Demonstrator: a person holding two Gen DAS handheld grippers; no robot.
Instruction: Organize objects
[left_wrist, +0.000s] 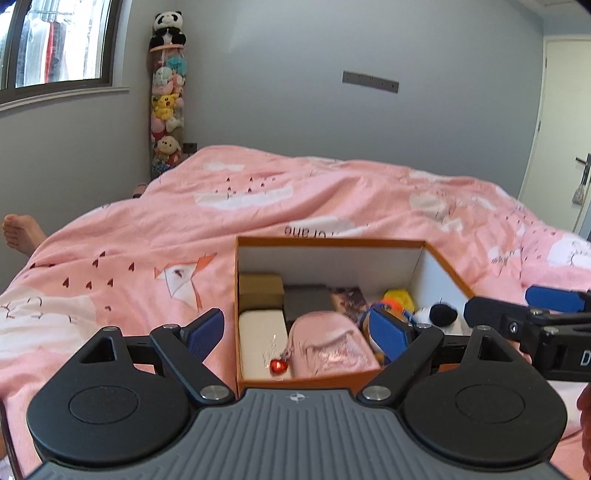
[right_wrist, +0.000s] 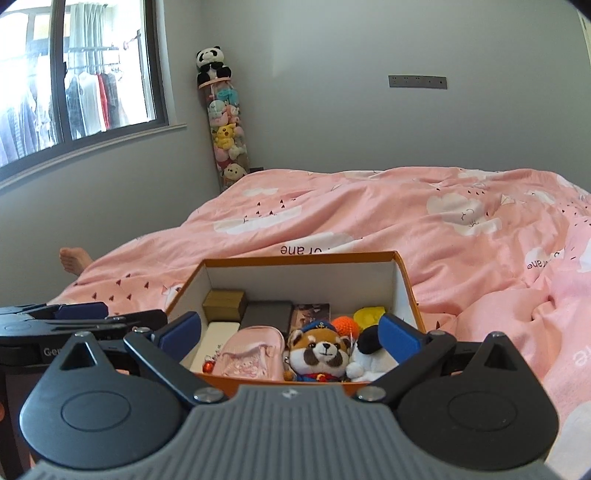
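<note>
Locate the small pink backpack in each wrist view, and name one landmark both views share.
Left wrist: the pink backpack lies low in the centre, inside the orange box, between the left gripper's open fingers.
Right wrist: the pink backpack lies left of centre in the orange box, beside the red panda plush, in front of the open right gripper.
Shared landmark: the small red heart charm at its left.

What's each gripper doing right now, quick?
Left gripper: open, holding nothing, above the orange cardboard box.
Right gripper: open, holding nothing.
</note>
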